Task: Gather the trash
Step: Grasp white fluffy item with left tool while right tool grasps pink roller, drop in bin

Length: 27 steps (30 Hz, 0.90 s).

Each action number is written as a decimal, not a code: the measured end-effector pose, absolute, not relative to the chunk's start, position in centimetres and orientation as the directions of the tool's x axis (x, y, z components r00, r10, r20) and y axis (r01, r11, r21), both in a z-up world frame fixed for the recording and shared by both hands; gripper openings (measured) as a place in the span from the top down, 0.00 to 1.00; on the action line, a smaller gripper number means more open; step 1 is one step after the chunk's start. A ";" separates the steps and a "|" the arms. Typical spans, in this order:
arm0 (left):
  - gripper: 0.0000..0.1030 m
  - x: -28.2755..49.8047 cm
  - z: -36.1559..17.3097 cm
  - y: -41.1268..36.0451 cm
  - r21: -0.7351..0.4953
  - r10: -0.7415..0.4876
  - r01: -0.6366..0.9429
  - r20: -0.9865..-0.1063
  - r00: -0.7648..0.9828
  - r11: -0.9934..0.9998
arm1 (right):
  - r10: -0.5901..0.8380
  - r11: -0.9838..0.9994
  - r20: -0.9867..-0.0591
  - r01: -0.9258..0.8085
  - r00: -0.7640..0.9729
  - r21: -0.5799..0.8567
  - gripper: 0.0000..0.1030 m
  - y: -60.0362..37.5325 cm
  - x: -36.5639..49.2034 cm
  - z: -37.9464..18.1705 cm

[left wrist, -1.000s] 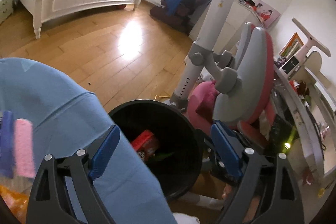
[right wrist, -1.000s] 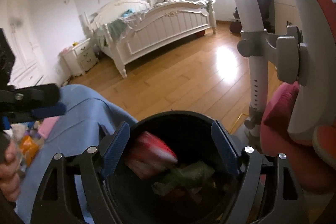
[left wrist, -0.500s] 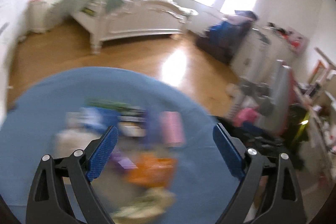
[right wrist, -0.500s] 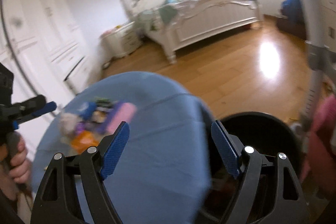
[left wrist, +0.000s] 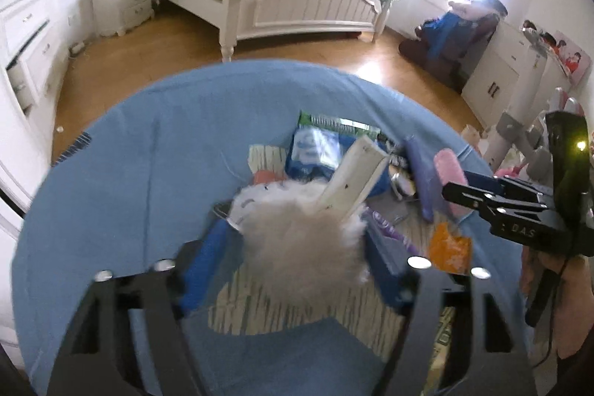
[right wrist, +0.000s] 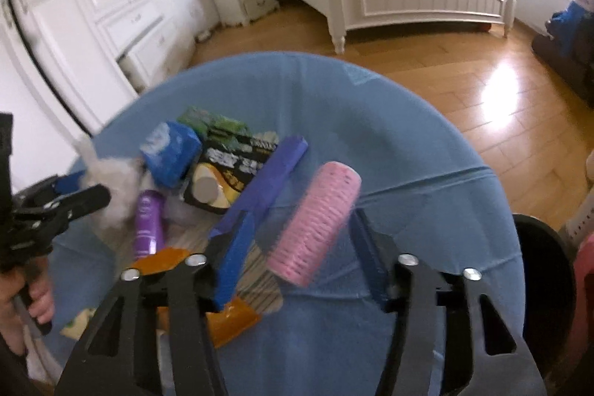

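Left gripper (left wrist: 293,262) jaws spread around white fluff (left wrist: 300,247); right gripper (right wrist: 297,258) gaping (straddling pink roller (right wrist: 315,229))

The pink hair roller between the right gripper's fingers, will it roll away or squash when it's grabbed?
The pink hair roller is a cylinder lying on its side on the blue tablecloth, so a nudge probably rolls it. Its ridged surface should grip well. It looks hollow, likely light, perhaps slightly squashable.

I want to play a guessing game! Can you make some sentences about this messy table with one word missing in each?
1. The cloth on the round table is ____.
2. The left gripper brackets a fluffy ____ tuft.
3. Between the right gripper's open fingers lies a ____ hair roller.
4. Right of the table stands a ____ trash bin.

Missing words: blue; white; pink; black
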<state>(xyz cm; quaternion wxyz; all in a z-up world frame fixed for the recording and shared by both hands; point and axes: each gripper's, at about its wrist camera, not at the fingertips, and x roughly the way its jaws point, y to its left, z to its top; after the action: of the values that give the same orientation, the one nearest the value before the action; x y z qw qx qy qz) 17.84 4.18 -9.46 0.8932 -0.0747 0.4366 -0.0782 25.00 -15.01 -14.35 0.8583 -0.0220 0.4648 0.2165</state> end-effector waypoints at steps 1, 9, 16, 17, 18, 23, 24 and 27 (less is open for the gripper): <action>0.40 17.7 -9.6 4.2 -0.215 -0.214 0.073 -0.765 0.607 0.974 | 0.343 0.907 -0.809 -0.393 0.478 0.153 0.65 -14.7 25.0 -14.6; 0.62 15.9 -6.6 5.6 -0.299 -0.246 0.051 -0.665 0.705 0.953 | 0.462 0.878 -0.700 -0.392 0.545 0.275 0.71 -18.5 22.3 -13.2; 0.62 14.7 -0.3 0.3 -0.347 -0.381 0.214 -0.542 0.749 0.913 | 0.390 0.921 -0.496 -0.318 0.776 0.227 0.71 -25.0 16.9 -8.0; 0.62 14.7 0.3 -1.4 -0.347 -0.410 0.252 -0.529 0.743 0.903 | 0.354 0.935 -0.461 -0.292 0.813 0.202 0.71 -26.2 15.8 -7.3; 0.62 14.9 0.8 -2.7 -0.348 -0.433 0.280 -0.521 0.736 0.895 | 0.333 0.942 -0.442 -0.276 0.833 0.190 0.71 -27.1 15.2 -6.9; 0.62 16.4 1.2 -9.9 -0.404 -0.574 0.412 -0.491 0.656 0.817 | 0.206 0.978 -0.374 -0.177 0.904 0.111 0.71 -32.2 12.4 -5.6; 0.62 16.5 1.0 -11.0 -0.412 -0.593 0.429 -0.486 0.642 0.804 | 0.187 0.982 -0.372 -0.159 0.909 0.104 0.71 -33.1 12.1 -5.6; 0.62 17.6 0.0 -14.9 -0.446 -0.652 0.476 -0.486 0.582 0.758 | 0.140 0.989 -0.376 -0.111 0.916 0.097 0.71 -35.6 11.8 -6.3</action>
<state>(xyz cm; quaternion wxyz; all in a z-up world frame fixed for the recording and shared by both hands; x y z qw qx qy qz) 17.64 -14.90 0.05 0.8792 -0.1349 0.3257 -0.3206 11.77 -35.61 -6.25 0.9781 0.0368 0.1947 0.0643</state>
